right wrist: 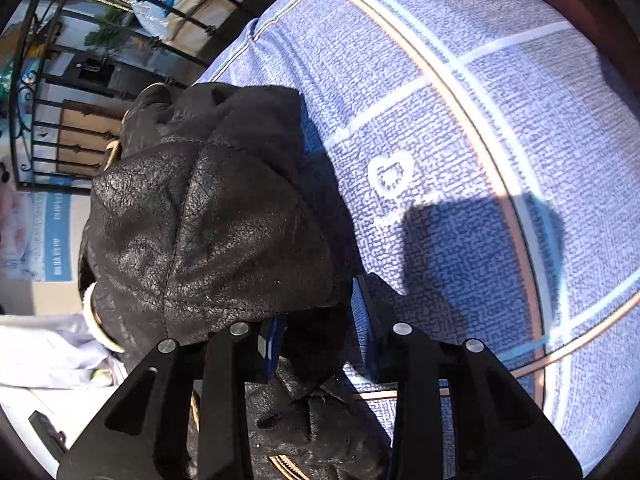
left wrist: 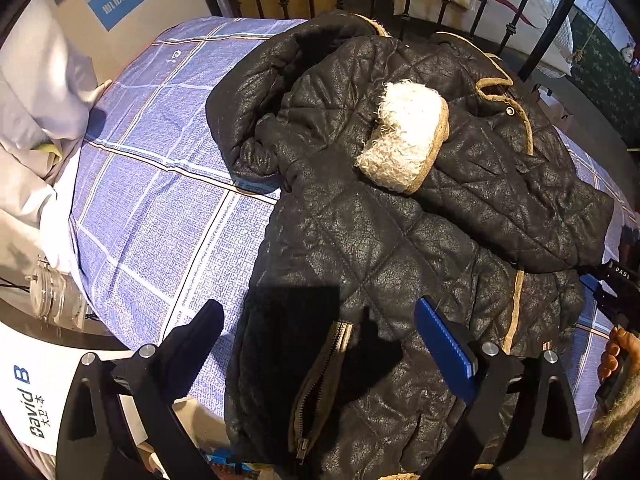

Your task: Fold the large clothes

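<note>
A black quilted jacket [left wrist: 360,216] with tan trim lies on a blue checked bedsheet [left wrist: 152,184]. One sleeve is folded across its body, showing a white fleece cuff [left wrist: 404,136]. My left gripper [left wrist: 320,320] is open above the jacket's lower zipper edge, holding nothing. In the right wrist view the jacket [right wrist: 208,216] is bunched up. My right gripper [right wrist: 320,320] has its jaws partly apart, with a fold of the jacket's edge between them; whether they grip it is unclear. The right gripper also shows in the left wrist view [left wrist: 616,292].
A grey-white quilt [left wrist: 36,128] is heaped at the bed's left edge. A clear jar [left wrist: 56,292] and a white box [left wrist: 28,392] stand beside the bed. A black metal railing [left wrist: 500,12] runs behind the bed. The sheet [right wrist: 480,160] extends right of the jacket.
</note>
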Demonstrator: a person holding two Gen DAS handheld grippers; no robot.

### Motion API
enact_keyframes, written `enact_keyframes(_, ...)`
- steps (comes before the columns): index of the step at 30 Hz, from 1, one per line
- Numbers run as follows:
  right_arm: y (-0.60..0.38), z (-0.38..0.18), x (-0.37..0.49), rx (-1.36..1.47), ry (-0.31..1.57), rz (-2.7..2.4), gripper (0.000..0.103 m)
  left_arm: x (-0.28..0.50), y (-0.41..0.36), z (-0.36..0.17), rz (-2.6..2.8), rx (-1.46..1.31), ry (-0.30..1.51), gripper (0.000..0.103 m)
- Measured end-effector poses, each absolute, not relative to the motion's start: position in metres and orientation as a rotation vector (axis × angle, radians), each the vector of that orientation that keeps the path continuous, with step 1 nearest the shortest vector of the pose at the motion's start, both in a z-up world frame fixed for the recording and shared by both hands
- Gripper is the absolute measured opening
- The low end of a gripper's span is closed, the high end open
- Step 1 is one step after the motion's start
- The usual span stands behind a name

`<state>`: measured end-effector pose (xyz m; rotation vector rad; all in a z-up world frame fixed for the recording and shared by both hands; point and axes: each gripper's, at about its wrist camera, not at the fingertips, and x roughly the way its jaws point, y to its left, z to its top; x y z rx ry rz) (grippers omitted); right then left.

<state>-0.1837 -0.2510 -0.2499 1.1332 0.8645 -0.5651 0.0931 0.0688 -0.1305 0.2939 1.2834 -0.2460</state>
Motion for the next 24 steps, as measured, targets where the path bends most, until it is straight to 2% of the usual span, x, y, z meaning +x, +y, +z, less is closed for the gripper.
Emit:
enact_keyframes(2,-0.248,-0.242,-0.178,1.052,0.897,-0.545,0.036,0.089,0.069,-0.129,-0.244,0.316,1.276,0.094)
enact_keyframes(3,-0.247,-0.239,-0.179,1.043,0.908,-0.537,0.041,0.088,0.067,-0.129,-0.245,0.333,1.271,0.094)
enact_keyframes(5,-0.245,-0.233,-0.184,1.055,0.92,-0.54,0.047,0.087,0.064,-0.127,-0.25,0.372,1.249,0.094)
enact_keyframes(10,-0.235,-0.206,-0.217,0.989,0.928,-0.611,0.049,0.108,0.043,-0.125,-0.314,0.476,1.169,0.094)
enact_keyframes(13,-0.223,-0.187,-0.228,0.923,0.905,-0.604,0.059,0.138,0.019,-0.129,-0.375,0.533,1.119,0.094)
enact_keyframes(17,-0.207,-0.166,-0.217,0.836,0.899,-0.578,0.06,0.182,-0.02,-0.145,-0.457,0.608,1.069,0.094)
enact_keyframes(20,-0.197,-0.159,-0.202,0.833,0.896,-0.586,0.06,0.21,-0.048,-0.166,-0.53,0.618,1.107,0.093)
enact_keyframes(21,-0.192,-0.157,-0.195,0.832,0.894,-0.594,0.06,0.214,-0.057,-0.173,-0.568,0.625,1.119,0.09)
enact_keyframes(22,-0.186,-0.155,-0.189,0.836,0.892,-0.596,0.06,0.216,-0.065,-0.179,-0.599,0.646,1.12,0.07)
enact_keyframes(23,-0.182,-0.154,-0.181,0.841,0.893,-0.596,0.06,0.216,-0.072,-0.185,-0.625,0.671,1.127,0.046)
enact_keyframes(24,-0.178,-0.155,-0.173,0.84,0.896,-0.593,0.06,0.216,-0.077,-0.189,-0.648,0.686,1.139,0.037)
